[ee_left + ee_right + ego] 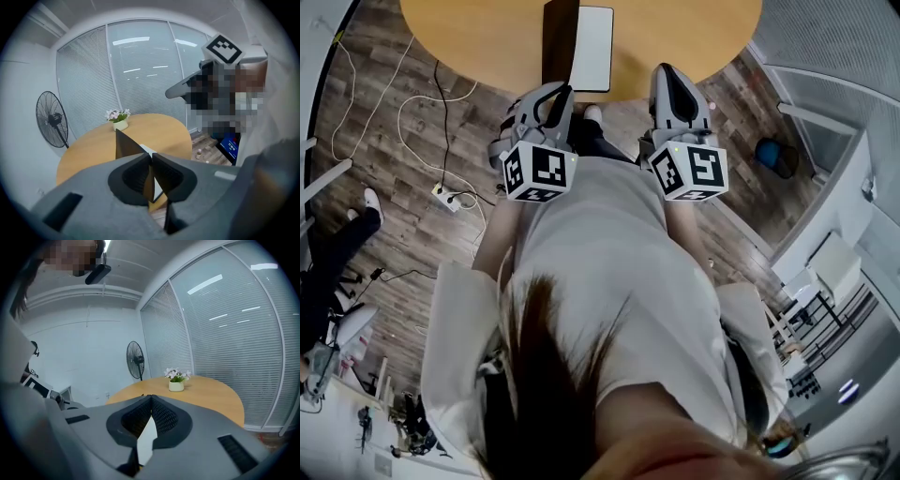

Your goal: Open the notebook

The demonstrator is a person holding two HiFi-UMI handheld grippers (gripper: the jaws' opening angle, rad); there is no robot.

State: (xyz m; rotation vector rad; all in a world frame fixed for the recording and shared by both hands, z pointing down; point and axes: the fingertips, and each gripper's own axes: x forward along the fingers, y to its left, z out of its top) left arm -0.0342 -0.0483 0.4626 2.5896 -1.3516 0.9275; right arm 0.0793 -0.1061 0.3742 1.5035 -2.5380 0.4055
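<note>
Notebook is being propped open on the wooden surface, upper centre, its dark cover being pinched upright by the left gripper jaws. The right gripper jaws are being pressed together, tips touching.

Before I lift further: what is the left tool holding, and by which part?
The notebook's dark cover, pinched at its near edge by the left tool; it stands raised off the white page.

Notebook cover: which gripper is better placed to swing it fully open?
Probably left. The left gripper is shut on the raised dark cover; the right gripper sits beside the notebook, off the cover.
</note>
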